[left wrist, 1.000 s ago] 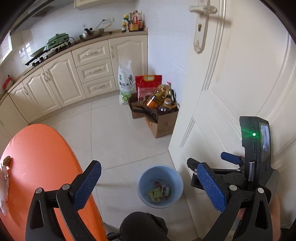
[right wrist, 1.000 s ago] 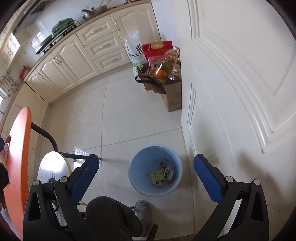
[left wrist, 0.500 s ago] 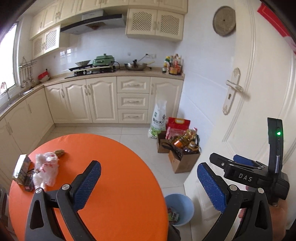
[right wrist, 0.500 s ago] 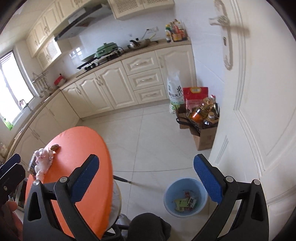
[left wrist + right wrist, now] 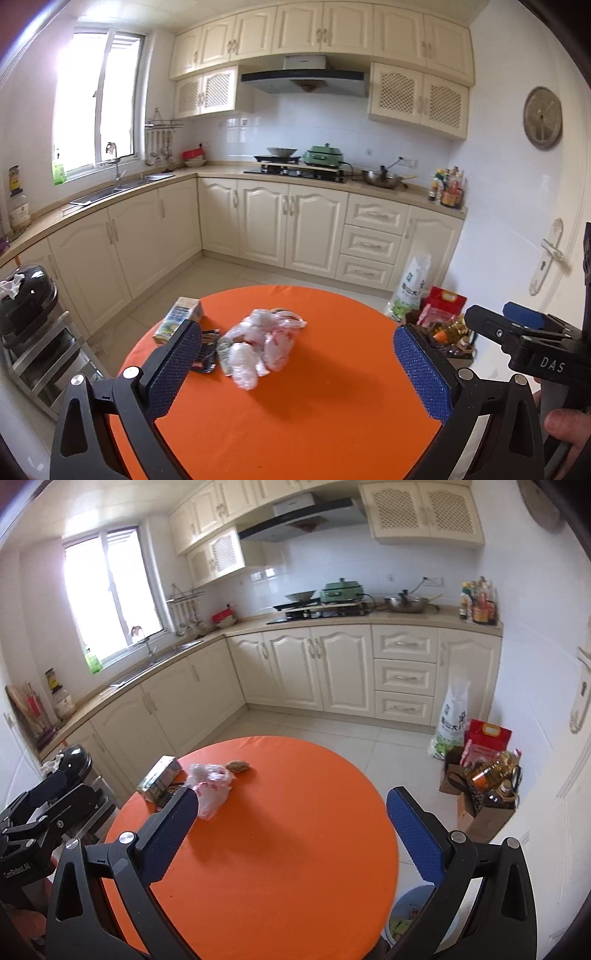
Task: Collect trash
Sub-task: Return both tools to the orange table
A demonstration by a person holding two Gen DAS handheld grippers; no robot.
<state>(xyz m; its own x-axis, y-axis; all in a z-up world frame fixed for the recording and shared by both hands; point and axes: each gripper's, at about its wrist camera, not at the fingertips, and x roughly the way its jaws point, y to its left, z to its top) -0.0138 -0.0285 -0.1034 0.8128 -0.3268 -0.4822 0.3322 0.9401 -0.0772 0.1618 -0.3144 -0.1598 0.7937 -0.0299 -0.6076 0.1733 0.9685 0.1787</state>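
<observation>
On the round orange table (image 5: 332, 406) lies a crumpled clear plastic bag (image 5: 258, 347) with red print. Left of it are a small carton (image 5: 179, 319) and a dark wrapper (image 5: 207, 356). My left gripper (image 5: 295, 332) hovers open over the table's near side, with the bag just beyond and left of its centre. In the right wrist view the bag (image 5: 210, 782), the carton (image 5: 159, 781) and a small brown scrap (image 5: 238, 765) sit at the table's far left. My right gripper (image 5: 293, 797) is open and holds nothing. A blue bin (image 5: 410, 912) with trash peeks out below the table at the lower right.
A cardboard box of oil bottles (image 5: 484, 805), a red bag and a white rice sack (image 5: 452, 720) stand on the floor by the white door. Cream cabinets line the far walls. A black appliance on a metal rack (image 5: 26, 295) stands left of the table.
Both cameras have swung up from the floor and the blue bin to the table top, so the bag, carton and wrapper now sit ahead. Both grippers stayed open.
</observation>
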